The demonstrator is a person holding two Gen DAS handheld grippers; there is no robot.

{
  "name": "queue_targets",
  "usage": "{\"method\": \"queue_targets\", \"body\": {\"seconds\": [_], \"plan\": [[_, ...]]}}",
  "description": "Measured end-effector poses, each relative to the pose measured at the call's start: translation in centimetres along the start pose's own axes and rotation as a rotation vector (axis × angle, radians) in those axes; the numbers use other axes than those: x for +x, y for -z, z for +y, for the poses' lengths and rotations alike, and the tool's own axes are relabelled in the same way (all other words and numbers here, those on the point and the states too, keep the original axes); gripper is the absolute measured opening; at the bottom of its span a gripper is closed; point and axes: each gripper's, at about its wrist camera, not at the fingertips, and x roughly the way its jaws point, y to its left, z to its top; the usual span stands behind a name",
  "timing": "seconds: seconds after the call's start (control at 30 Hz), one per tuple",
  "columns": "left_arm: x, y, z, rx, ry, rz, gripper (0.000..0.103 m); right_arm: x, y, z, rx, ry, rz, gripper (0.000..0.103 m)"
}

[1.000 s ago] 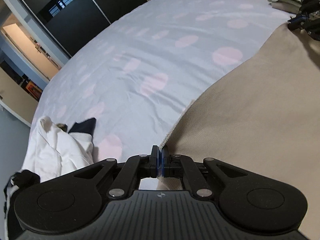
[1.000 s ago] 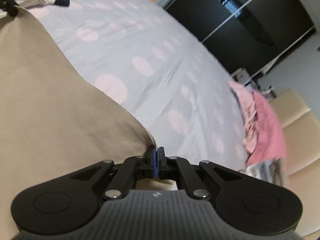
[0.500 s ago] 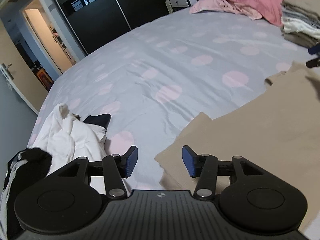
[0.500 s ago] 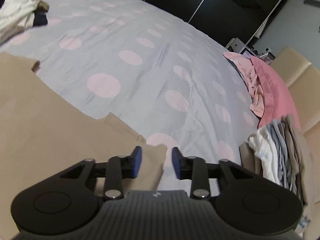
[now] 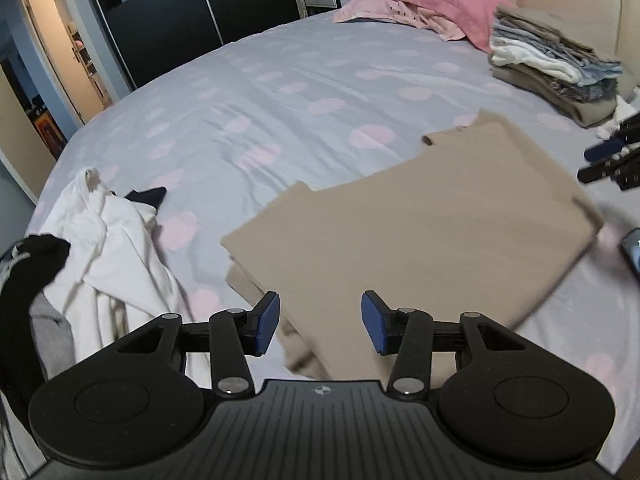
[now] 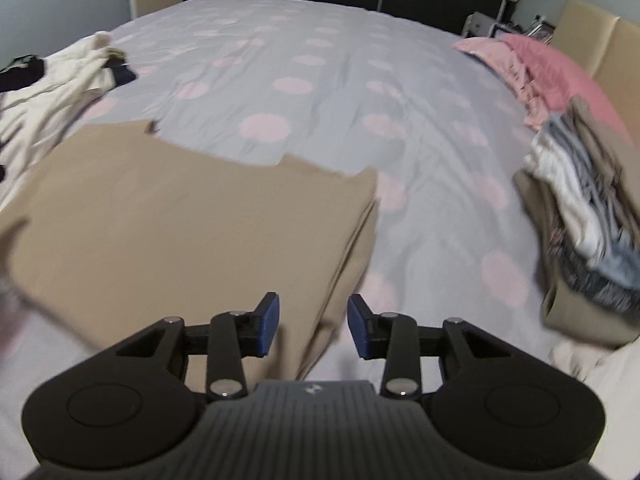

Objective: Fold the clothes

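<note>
A tan garment (image 5: pixel 420 232) lies flat on the bed, folded over on itself; it also shows in the right wrist view (image 6: pixel 180 216). My left gripper (image 5: pixel 320 322) is open and empty, just above the garment's near left corner. My right gripper (image 6: pixel 313 326) is open and empty over the garment's right folded edge. The right gripper's tips also show at the right edge of the left wrist view (image 5: pixel 612 156).
The bed has a grey sheet with pink dots (image 5: pixel 280 112). A heap of unfolded white and dark clothes (image 5: pixel 100 248) lies at the left. A stack of folded clothes (image 6: pixel 580 216) sits at the right by a pink pillow (image 5: pixel 432 4). A dark phone-like object (image 5: pixel 632 248) lies at the right edge.
Both grippers were shut on the tan garment's edge a second ago. They have opened, let it go, and pulled back and up. The garment now lies folded on the bed.
</note>
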Motion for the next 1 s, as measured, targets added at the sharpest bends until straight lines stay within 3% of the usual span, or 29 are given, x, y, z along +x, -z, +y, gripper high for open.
{"method": "queue_targets", "body": {"seconds": [0.2, 0.37, 0.43, 0.53, 0.7, 0.77, 0.8, 1.0], "plan": [[0.7, 2.4, -1.4, -0.103, 0.031, 0.041, 0.037, 0.5, 2.3, 0.9, 0.061, -0.066, 0.027, 0.04], [3.6, 4.7, -1.4, -0.149, -0.013, 0.132, 0.036, 1.9, 4.0, 1.5, 0.093, -0.078, 0.073, 0.04], [4.6, 5.7, -1.0, -0.168, -0.024, 0.169, 0.038, 2.8, 4.4, 1.4, 0.092, -0.063, 0.101, 0.04], [4.9, 6.5, 0.0, -0.233, -0.021, 0.18, 0.048, 3.7, 4.9, 0.6, 0.125, -0.064, 0.133, 0.041], [2.6, 6.3, 2.1, -0.389, 0.045, 0.113, 0.048, 2.7, 4.7, -1.0, 0.236, -0.111, 0.107, 0.043], [1.8, 6.5, 3.1, -0.483, 0.096, 0.08, 0.053, 2.0, 4.6, -1.8, 0.3, -0.139, 0.085, 0.061], [1.5, 6.6, 3.6, -0.53, 0.121, 0.063, 0.056, 1.8, 4.6, -2.2, 0.337, -0.154, 0.08, 0.063], [4.0, 7.6, 4.4, -0.667, 0.178, 0.164, 0.056, 3.4, 5.1, -3.9, 0.553, -0.234, 0.165, 0.063]]}}
